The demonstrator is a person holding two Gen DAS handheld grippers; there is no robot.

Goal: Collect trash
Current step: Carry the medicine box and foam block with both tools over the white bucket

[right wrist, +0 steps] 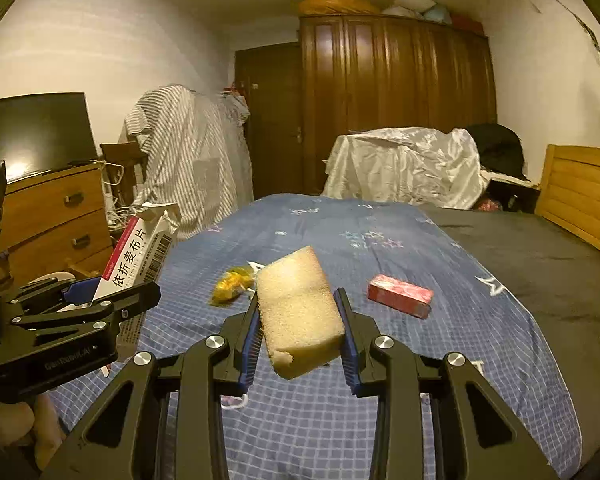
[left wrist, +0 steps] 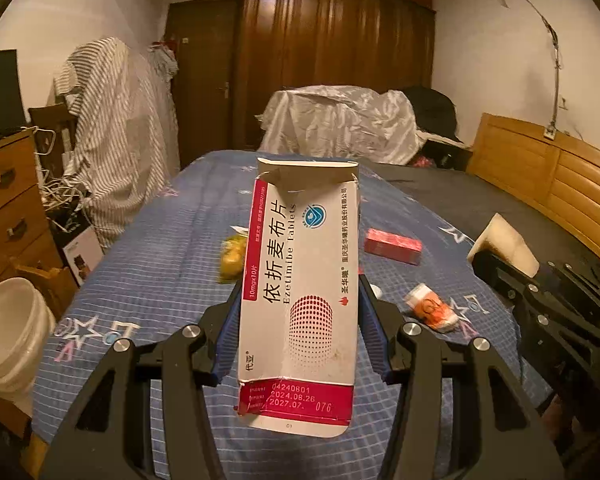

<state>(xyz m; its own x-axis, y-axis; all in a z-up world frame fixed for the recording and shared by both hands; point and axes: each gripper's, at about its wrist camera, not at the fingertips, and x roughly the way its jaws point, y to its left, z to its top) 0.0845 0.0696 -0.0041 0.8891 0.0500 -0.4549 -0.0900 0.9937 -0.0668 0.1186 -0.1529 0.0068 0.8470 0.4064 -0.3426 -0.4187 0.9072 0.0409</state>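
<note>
My left gripper is shut on a white and red medicine box, torn open at both ends and held upright above the bed. The same box and left gripper show at the left of the right wrist view. My right gripper is shut on a beige foam block, lifted off the bed; that block also shows at the right in the left wrist view. On the blue bedspread lie a yellow wrapper, a red box and an orange and white packet.
A white bucket stands on the floor left of the bed, beside a wooden dresser. A wooden headboard runs along the right. Covered furniture and a dark wardrobe stand beyond the bed's far end.
</note>
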